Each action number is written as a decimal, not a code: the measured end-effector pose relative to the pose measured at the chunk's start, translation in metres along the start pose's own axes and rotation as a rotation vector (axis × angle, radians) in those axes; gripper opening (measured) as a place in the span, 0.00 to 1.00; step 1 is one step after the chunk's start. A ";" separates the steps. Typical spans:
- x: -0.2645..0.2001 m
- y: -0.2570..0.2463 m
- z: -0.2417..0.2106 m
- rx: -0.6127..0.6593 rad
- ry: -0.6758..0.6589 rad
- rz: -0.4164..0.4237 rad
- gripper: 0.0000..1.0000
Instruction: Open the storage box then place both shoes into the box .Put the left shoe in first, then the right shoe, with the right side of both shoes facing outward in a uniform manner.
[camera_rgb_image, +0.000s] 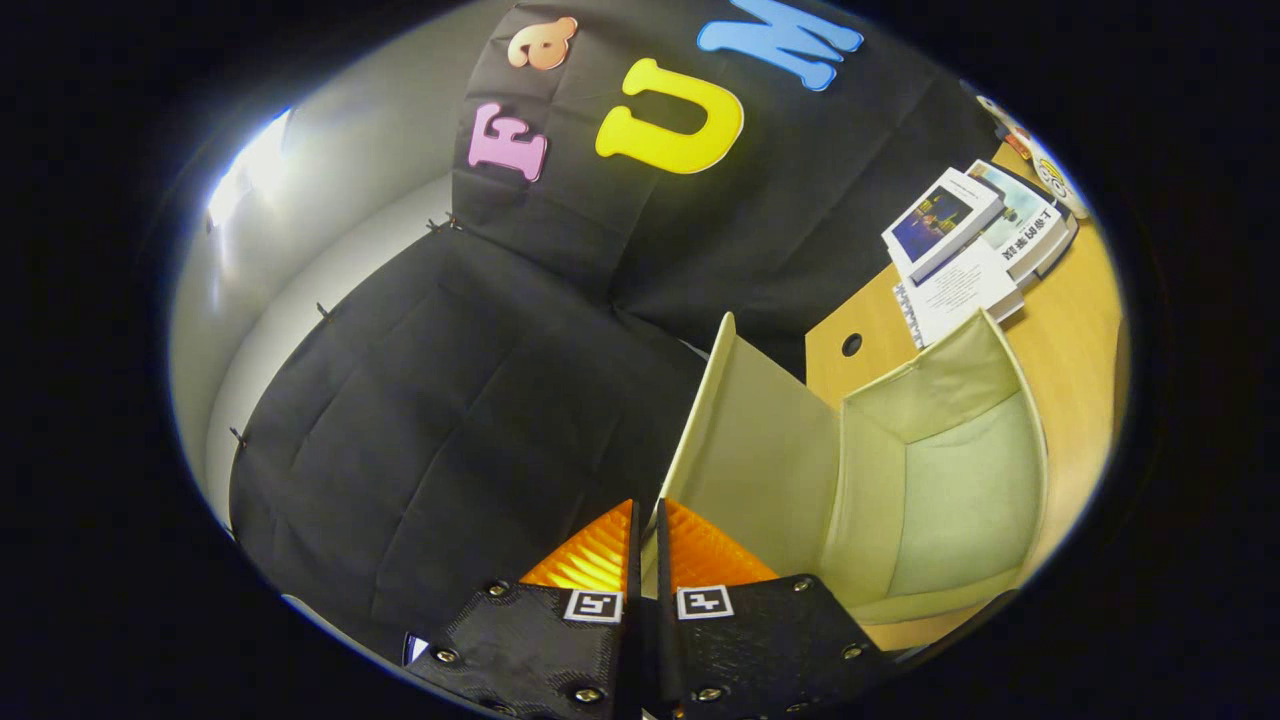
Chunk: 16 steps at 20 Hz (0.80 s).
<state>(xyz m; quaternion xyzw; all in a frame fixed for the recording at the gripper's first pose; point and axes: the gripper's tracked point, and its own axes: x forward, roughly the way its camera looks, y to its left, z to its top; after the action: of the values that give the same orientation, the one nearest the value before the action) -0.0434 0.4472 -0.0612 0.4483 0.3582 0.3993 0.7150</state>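
- Storage box (940, 480), pale cream, sits open on the wooden desk (1075, 330), just ahead and to the right of the claw (648, 520); its inside looks bare.
- Its lid (745, 450) stands raised on the left side of the box, and the near edge of that flap runs down into the narrow gap between the two fingers.
- The fingers are drawn nearly together on that lid edge; both appear to press on it, though the contact itself is hidden where the flap slips between them.
- The near rim of the box is cut off low down, so its front wall is hard to make out.
- Far right on the desk lies a small stack of books (975, 235), partly overlapped, with the farthest ones cut off.
- A round hole (851, 344) shows in the desk surface between the lid and the books.
- Bare desk lies to the right of the box and between box and books; the black cloth wall (450, 400) stands close behind and to the left.
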 end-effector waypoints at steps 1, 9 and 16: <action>0.007 0.003 -0.005 -0.006 0.018 0.005 0.06; 0.036 0.004 -0.031 -0.069 0.100 -0.016 0.13; 0.012 -0.018 -0.010 -0.193 0.050 -0.085 0.97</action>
<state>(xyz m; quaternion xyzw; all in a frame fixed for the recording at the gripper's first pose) -0.0425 0.4560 -0.0835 0.3517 0.3546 0.4122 0.7620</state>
